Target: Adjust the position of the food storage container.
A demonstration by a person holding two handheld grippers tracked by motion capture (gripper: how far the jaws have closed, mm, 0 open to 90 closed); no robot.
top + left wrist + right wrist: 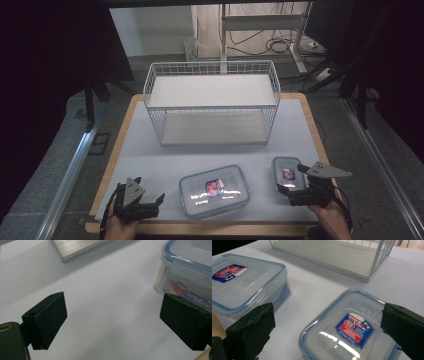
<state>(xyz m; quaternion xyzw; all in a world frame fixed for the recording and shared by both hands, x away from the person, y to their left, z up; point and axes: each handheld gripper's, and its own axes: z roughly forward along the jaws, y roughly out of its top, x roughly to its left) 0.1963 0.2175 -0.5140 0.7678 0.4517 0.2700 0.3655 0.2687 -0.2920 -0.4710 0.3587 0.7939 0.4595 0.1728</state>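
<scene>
Open tongs (pixel 329 327) over Lock&Lock lid (pixel 352 327)

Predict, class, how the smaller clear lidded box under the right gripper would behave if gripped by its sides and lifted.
The smaller box looks like rigid plastic, so it should probably keep its shape. Its glossy lid throws glare, so the pads might slip. It appears empty, hence likely light, and its flat, low shape makes rolling or tipping unlikely.

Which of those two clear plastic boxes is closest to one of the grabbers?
The smaller box, at the table's right. The right gripper hovers just at it with jaws open, label between them. The bigger box sits mid-table, apart from both grippers.
</scene>
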